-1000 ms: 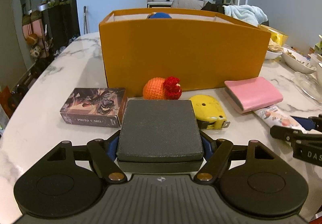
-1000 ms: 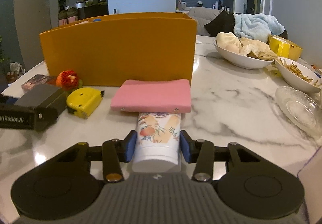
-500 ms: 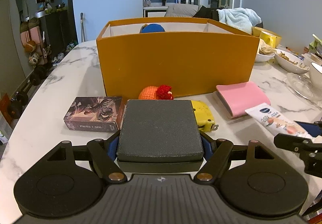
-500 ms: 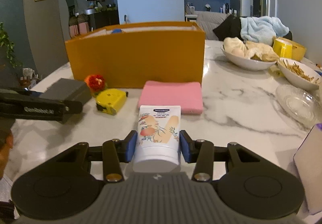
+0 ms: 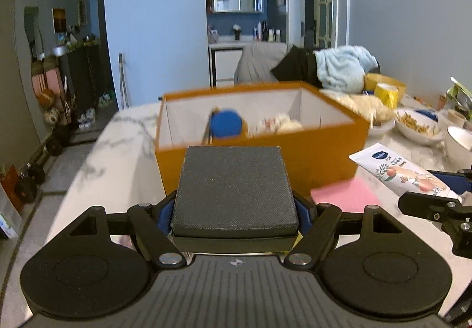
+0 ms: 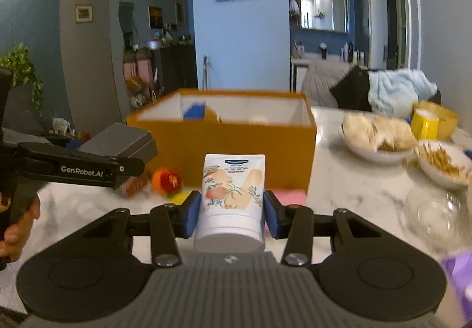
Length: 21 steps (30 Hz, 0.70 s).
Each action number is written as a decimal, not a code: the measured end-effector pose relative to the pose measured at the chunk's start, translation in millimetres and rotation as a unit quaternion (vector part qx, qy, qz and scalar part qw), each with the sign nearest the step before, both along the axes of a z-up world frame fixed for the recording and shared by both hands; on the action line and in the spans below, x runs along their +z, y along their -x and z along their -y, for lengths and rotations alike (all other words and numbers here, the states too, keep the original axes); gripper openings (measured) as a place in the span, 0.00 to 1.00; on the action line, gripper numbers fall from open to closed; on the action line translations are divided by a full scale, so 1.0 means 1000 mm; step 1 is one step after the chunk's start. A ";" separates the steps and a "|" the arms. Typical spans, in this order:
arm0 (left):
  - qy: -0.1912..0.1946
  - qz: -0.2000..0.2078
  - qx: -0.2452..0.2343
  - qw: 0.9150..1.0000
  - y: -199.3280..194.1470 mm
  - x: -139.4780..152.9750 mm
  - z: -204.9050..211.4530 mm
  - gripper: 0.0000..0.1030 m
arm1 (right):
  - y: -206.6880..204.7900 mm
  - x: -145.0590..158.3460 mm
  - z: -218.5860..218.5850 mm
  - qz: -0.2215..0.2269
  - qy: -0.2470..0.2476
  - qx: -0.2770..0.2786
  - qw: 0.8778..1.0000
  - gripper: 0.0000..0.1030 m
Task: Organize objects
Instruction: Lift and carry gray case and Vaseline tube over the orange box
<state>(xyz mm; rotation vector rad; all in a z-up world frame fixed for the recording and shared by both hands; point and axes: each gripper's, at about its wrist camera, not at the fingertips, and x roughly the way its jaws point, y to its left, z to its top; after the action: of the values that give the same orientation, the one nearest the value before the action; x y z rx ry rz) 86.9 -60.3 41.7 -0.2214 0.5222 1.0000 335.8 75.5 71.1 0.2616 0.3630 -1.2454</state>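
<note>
The left gripper (image 5: 234, 210) is clamped on a flat, square, dark grey textured box (image 5: 234, 192), its blue pads pressing the box's two sides, and the box is held clear of the white marble table (image 5: 118, 157). Straight ahead at twelve o'clock from it sits the open orange cardboard box with a white lining (image 5: 321, 151); inside lie a round blue object (image 5: 225, 126) and something pale and blurred just to its right.

The right gripper (image 6: 231, 211) is closed on a white squeeze tube printed with peaches and leaves (image 6: 231, 195), cap end toward the camera, also lifted off the table. In the left view that tube (image 5: 401, 171) shows at three o'clock, slanting out of the black finger frame.

Below the right gripper, on the marble, a flat pink pouch (image 6: 290, 196) peeks out at about one o'clock, close in front of the orange box (image 6: 236, 145). At ten o'clock a small orange and red crocheted toy (image 6: 166, 180) rests near the box's front wall, with a bit of yellow just beside it, too hidden to identify.

Farther out at two o'clock stand a white bowl of pale buns (image 6: 377, 139), a white bowl of thin fried sticks (image 6: 442, 162) and a clear glass dish (image 6: 430, 210). A hand (image 6: 17, 224) grips the left tool's handle at the right view's nine o'clock edge.
</note>
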 end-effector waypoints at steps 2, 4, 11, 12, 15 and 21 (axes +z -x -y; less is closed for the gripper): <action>-0.012 0.002 0.002 1.000 -0.005 0.010 -0.008 0.86 | -0.001 0.013 0.009 0.000 0.011 0.005 1.000 0.46; -0.021 0.001 0.006 1.000 -0.010 0.018 -0.017 0.86 | -0.003 0.024 0.020 -0.003 0.020 0.009 1.000 0.46; -0.040 -0.014 0.025 0.999 -0.041 0.041 -0.069 0.86 | -0.009 0.055 0.086 0.004 0.024 0.017 1.000 0.47; -0.039 -0.017 0.029 0.999 -0.046 0.042 -0.082 0.86 | -0.010 0.057 0.096 0.008 0.019 0.018 1.000 0.47; -0.027 -0.027 0.054 0.998 -0.057 0.042 -0.116 0.86 | -0.012 0.058 0.134 0.021 -0.001 0.012 1.000 0.47; -0.010 -0.054 0.080 0.995 -0.076 0.027 -0.156 0.86 | -0.018 0.046 0.197 0.031 -0.041 0.000 0.999 0.47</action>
<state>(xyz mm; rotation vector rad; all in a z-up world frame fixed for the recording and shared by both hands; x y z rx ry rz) 163.0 95.9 69.1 -0.1940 0.5995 1.1778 353.4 -121.8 117.2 0.3698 0.3611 -1.2214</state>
